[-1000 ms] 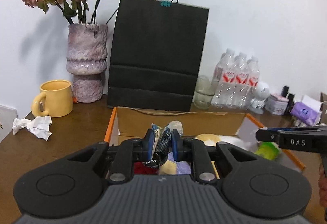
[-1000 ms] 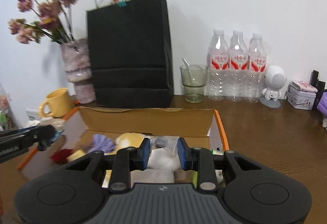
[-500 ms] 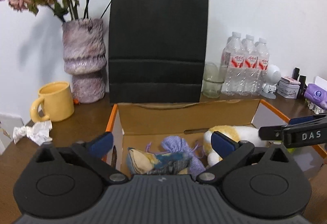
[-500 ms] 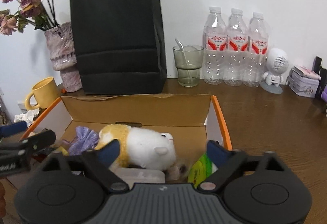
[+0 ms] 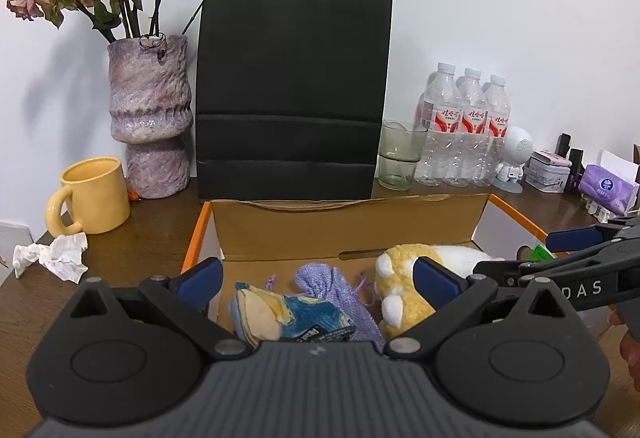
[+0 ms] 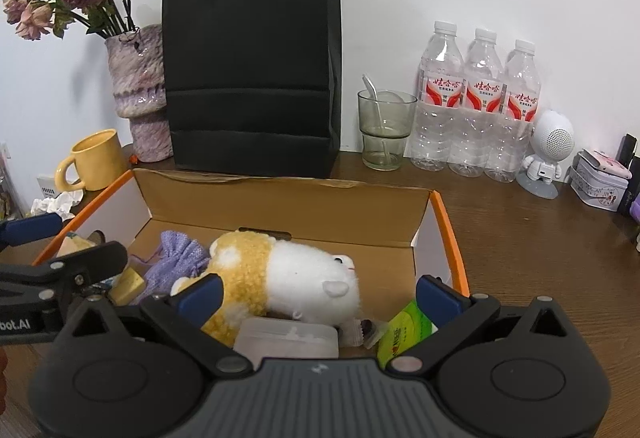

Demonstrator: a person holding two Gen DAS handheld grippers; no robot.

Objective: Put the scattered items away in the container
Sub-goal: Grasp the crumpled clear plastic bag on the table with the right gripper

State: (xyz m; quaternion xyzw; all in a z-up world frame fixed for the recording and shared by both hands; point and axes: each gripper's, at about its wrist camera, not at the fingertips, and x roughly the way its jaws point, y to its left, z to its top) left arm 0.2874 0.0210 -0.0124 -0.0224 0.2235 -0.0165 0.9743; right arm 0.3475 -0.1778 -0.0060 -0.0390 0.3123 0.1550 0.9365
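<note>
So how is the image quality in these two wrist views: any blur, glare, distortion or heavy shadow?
Left wrist view: sharp, evenly lit; the fisheye darkens the corners; the vase casts a soft shadow on the wall. Right wrist view: also sharp, black bag leaning from distortion, small highlights on the bottles, no harsh glare.

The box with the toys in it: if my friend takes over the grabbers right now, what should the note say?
Left gripper: open, nothing between its fingers.
Right gripper: jaws opening wide above the box, empty.
In the cardboard box: plush toy, purple pouch, blue-and-yellow pouch, clear plastic case, green packet.
Done: those are packed.
Left: the crumpled tissue by the yellow mug lies outside; it may need picking up.
</note>
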